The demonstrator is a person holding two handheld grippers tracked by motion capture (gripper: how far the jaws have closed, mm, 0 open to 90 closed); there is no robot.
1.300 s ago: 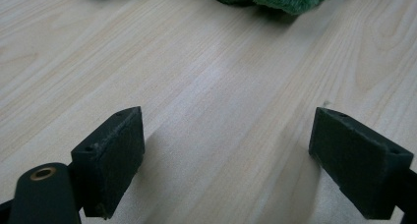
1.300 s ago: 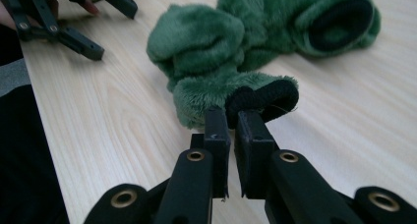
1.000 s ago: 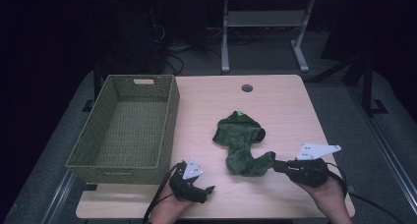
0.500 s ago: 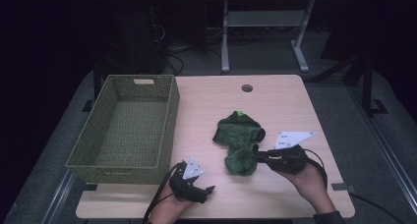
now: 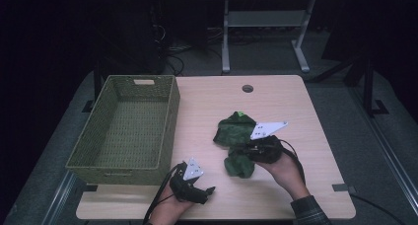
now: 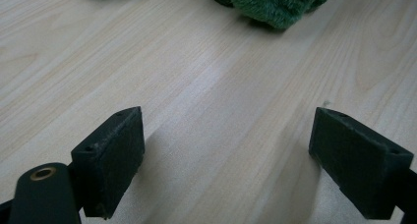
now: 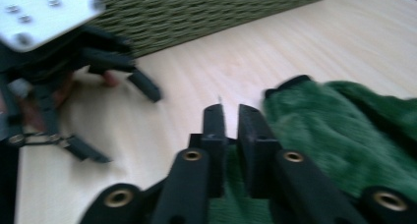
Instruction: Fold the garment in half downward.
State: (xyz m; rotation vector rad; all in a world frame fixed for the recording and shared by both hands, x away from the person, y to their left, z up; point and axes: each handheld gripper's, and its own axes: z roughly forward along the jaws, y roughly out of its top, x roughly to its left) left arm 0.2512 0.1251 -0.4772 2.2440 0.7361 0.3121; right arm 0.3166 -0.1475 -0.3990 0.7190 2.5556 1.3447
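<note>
A crumpled green cloth lies on the wooden table, right of centre. My right gripper reaches in from the right over the cloth's near part, its jaws pointing left. In the right gripper view its jaws stand almost together, with green cloth caught low between them; they have just closed a little further. My left gripper rests near the front edge, open, with bare wood between its jaws. The cloth's near edge lies beyond it.
A green woven basket with nothing in it stands at the table's left and shows as a wall behind the left gripper. A round cable hole sits at the back. Bare wood lies between basket and cloth.
My right gripper has moved left across the table with the cloth's right corner, bunching the cloth narrower. The left gripper has stayed in place.
</note>
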